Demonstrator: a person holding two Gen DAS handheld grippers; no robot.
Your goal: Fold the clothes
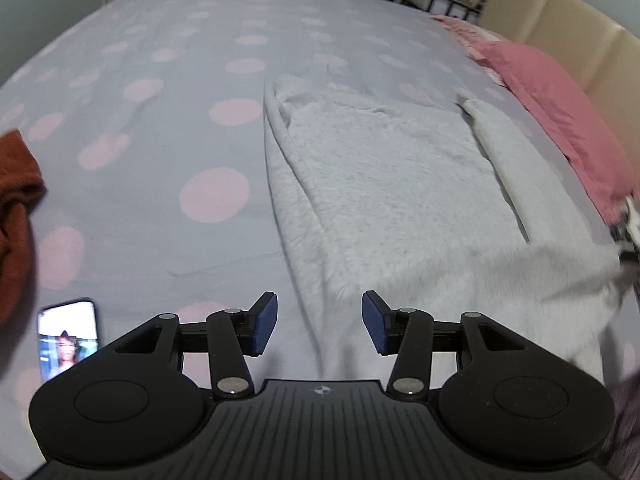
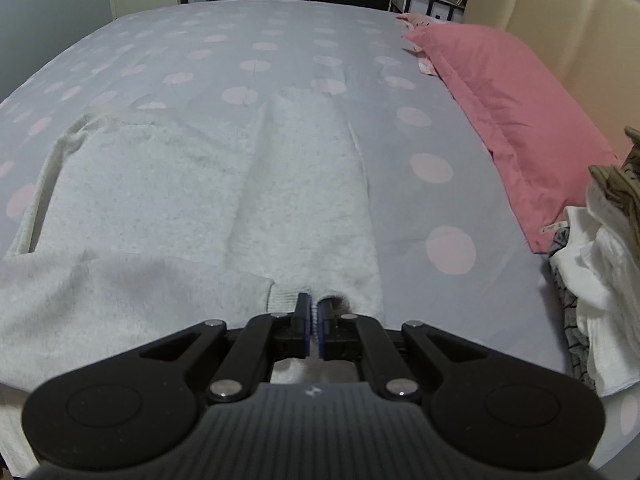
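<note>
A fluffy white sweater [image 1: 392, 184] lies flat on the dotted grey bedsheet [image 1: 160, 120], one sleeve along each side. In the left wrist view my left gripper [image 1: 319, 320] hangs open just above the sweater's near left edge, with nothing between its blue pads. In the right wrist view my right gripper [image 2: 315, 308] is shut on a thin fold of the sweater [image 2: 160, 184], right beside a ribbed cuff [image 2: 282, 298]. A sleeve [image 2: 100, 280] lies across the near part of the garment. The right gripper also shows as a blur [image 1: 630, 232] at the sweater's right edge.
A pink pillow [image 2: 500, 112] lies along the cream headboard [image 2: 560, 20] on the right. A pile of other clothes [image 2: 600, 280] sits at the near right. A rust-coloured garment [image 1: 16, 208] and a lit phone [image 1: 68, 340] lie at the left.
</note>
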